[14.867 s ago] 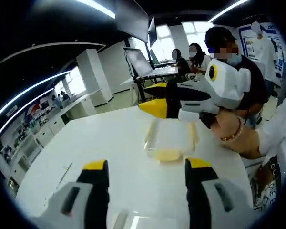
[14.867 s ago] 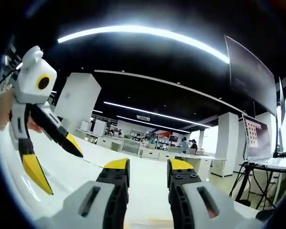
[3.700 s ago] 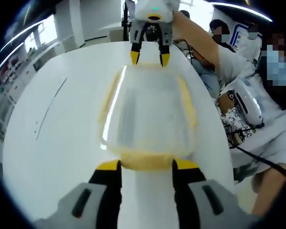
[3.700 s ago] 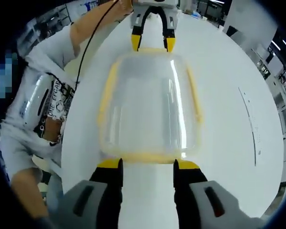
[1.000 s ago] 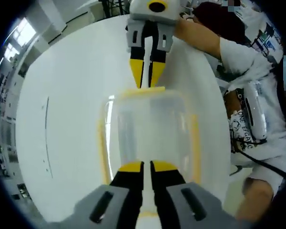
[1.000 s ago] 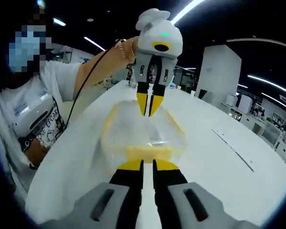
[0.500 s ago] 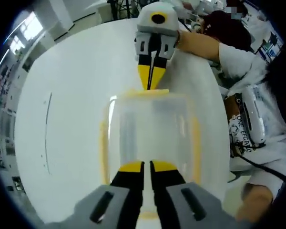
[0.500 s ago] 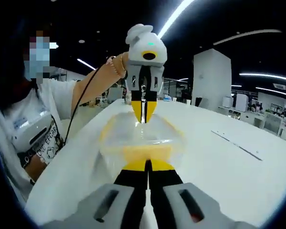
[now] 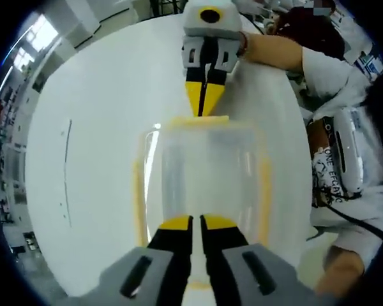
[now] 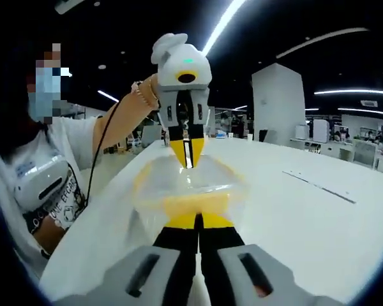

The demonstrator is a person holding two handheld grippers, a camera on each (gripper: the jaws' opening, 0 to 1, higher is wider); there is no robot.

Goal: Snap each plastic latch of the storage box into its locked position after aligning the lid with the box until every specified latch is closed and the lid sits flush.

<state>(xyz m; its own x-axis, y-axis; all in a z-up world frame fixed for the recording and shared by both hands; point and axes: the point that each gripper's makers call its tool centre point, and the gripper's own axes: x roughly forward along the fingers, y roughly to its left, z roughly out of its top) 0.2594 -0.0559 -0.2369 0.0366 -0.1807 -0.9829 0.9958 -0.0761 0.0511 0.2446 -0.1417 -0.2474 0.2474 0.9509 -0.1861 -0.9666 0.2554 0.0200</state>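
Note:
A clear plastic storage box (image 9: 201, 172) with its lid on lies on the white table (image 9: 96, 159). Yellow latches run along its sides (image 9: 263, 191) and its ends. My left gripper (image 9: 196, 220) is shut, its tips over the box's near end. My right gripper (image 9: 204, 105) is shut and points down at the far yellow end latch (image 9: 201, 120). In the right gripper view the box (image 10: 188, 182) lies just past my shut right gripper (image 10: 198, 220), whose tips touch the near yellow latch (image 10: 188, 205). The left gripper (image 10: 187, 158) presses the far end.
The person (image 9: 345, 146) holding both grippers stands along one side of the table, in a white printed shirt (image 10: 45, 178). A thin dark line (image 9: 67, 172) marks the table on the other side. An office hall with white pillars (image 10: 277, 102) lies behind.
Both grippers, open at the box's ends 3.7 s ago, are now shut. Over the last second the right gripper's small gap closed and its view dropped lower; the left stayed put.

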